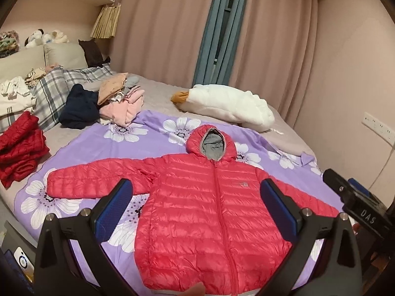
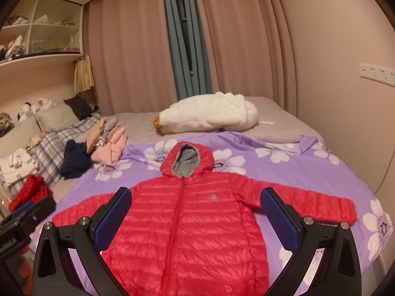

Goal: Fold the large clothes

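- Red hooded puffer jacket (image 1: 212,212): lies flat and face up on the purple flowered sheet (image 1: 98,145), which covers the near part of the bed (image 1: 158,91). The front zip is closed.
- Hood (image 1: 211,144): points toward the far edge of the bed, with its grey lining showing.
- Sleeves: both are spread outward. One reaches toward the left edge of the sheet; the other reaches toward the right edge, as the right wrist view shows.
- Hem: lies at the near edge of the bed, partly cut off by the bottom of both views.
- Left gripper (image 1: 196,192): released. Its blue-padded fingers (image 1: 116,207) stand wide apart above the jacket body and grasp nothing.
- Right gripper (image 2: 196,193): released. Its fingers (image 2: 279,219) are likewise spread wide above the jacket, with no cloth between them.
- Contact: neither gripper appears to touch the jacket.
- White plush toy (image 1: 229,106): lies near the far right corner of the bed, beyond the sheet and well apart from the jacket.
- Pile of loose clothes (image 1: 116,103): pink, tan and navy items, at the far left corner of the sheet.
- Folded dark red garments (image 1: 22,145): stacked at the left edge of the bed.
- Plaid pillow (image 1: 54,88): lies behind the clothes pile, toward the headboard side.
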A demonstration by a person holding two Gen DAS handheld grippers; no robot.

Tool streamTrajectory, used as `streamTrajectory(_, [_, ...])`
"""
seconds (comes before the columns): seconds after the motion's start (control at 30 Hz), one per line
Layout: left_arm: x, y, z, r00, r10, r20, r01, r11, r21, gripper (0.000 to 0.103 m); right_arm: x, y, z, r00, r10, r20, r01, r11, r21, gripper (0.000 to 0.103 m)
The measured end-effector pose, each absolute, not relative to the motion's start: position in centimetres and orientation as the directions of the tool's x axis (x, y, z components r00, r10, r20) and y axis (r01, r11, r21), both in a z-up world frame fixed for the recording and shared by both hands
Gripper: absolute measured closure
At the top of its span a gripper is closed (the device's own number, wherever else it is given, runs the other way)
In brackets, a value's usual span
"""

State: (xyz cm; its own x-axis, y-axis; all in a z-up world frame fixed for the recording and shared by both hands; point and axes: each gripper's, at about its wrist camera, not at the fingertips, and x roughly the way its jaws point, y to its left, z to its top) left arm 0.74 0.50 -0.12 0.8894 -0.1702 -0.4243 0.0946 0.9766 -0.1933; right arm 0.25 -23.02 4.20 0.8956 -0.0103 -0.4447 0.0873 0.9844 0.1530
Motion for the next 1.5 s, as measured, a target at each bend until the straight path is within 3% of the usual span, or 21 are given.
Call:
streamTrajectory(0.47, [0.8,2.0,-0.4,0.91,-0.084,-0.406,0.01,0.983,-0.182,0.0,1.3,-22.5,3.5,0.886,-0.001,-0.464,0.089,0.982,0.167,0.0])
streamTrajectory(0.73, [0.4,2.4,-1.2,0.898,-0.127,-0.421,0.043,0.978,-0.205,0.0,2.0,-22.7,2.7,0.867,0.039,-0.497,0.087,0.97,0.228,0.0])
streamTrajectory(1.17, [0.6,4.2,-1.2,0.902,-0.101,-0.419,-0.006,0.969,-0.247,0.0,2.5,-22.6,2.5,0.852,0.012,-0.524,0.11,0.973,0.201,0.0])
streamTrajectory(1.5, [1.0,3.7,-1.3,0.908,-0.069,-0.413,-0.022,0.977,-0.212,0.0,2.4,-22.6,2.5,0.85,-0.012,-0.526,0.121,0.977,0.174,0.0])
